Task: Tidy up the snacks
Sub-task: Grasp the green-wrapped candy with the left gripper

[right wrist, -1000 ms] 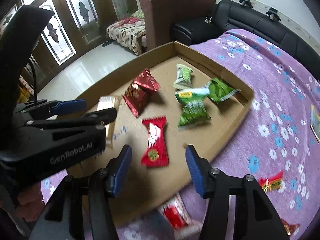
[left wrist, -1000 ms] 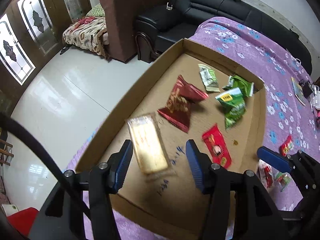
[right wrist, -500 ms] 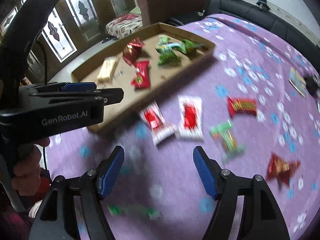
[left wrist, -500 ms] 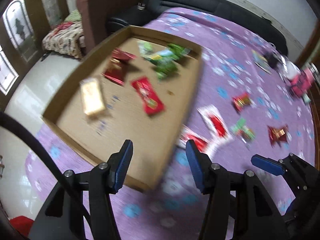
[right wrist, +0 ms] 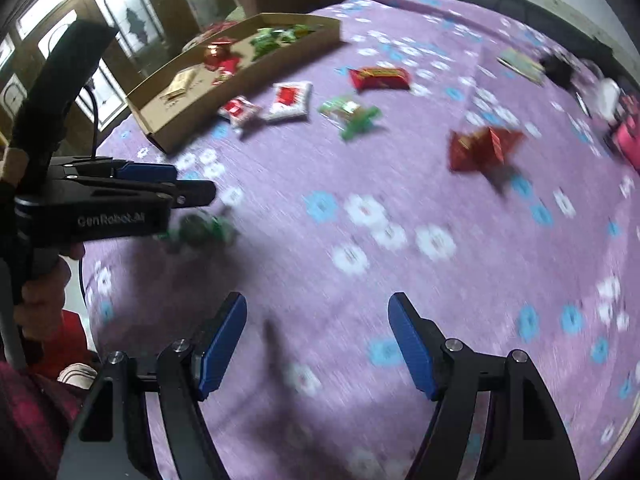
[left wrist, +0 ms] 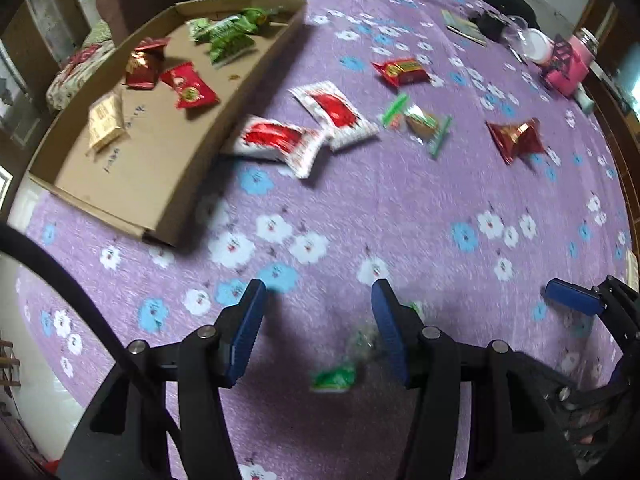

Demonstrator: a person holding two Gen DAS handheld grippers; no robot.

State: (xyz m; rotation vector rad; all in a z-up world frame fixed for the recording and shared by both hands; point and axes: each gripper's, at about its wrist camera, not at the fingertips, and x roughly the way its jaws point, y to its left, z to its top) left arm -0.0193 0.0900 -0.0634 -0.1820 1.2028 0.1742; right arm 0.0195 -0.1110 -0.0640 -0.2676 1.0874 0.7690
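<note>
Snacks lay in two groups on the purple flowered table cover. Left wrist view: the cardboard tray [left wrist: 188, 184], which a second earlier had filled the frame, now sat at upper left, holding red, green and tan packets. Loose packets lay at centre and upper right: two white-and-red packs [left wrist: 280, 142], a red bar [left wrist: 402, 71] and a dark red pouch [left wrist: 516, 138]. The left gripper [left wrist: 316, 332] had swung away from the tray; its fingers [left wrist: 246, 332] stood apart and empty, above a small green candy [left wrist: 336, 376] at lower centre.

Right wrist view: the tray [right wrist: 240, 80] had receded to upper left. The right gripper [right wrist: 318, 344] had widened since a second before and gripped nothing; only bare cover lay between its fingers. The left gripper [right wrist: 192, 192] hung over the green candy [right wrist: 200, 230] at left.

Reading: both deliveries appeared finished, and a fresh pickup, probably the green candy, seemed next.
</note>
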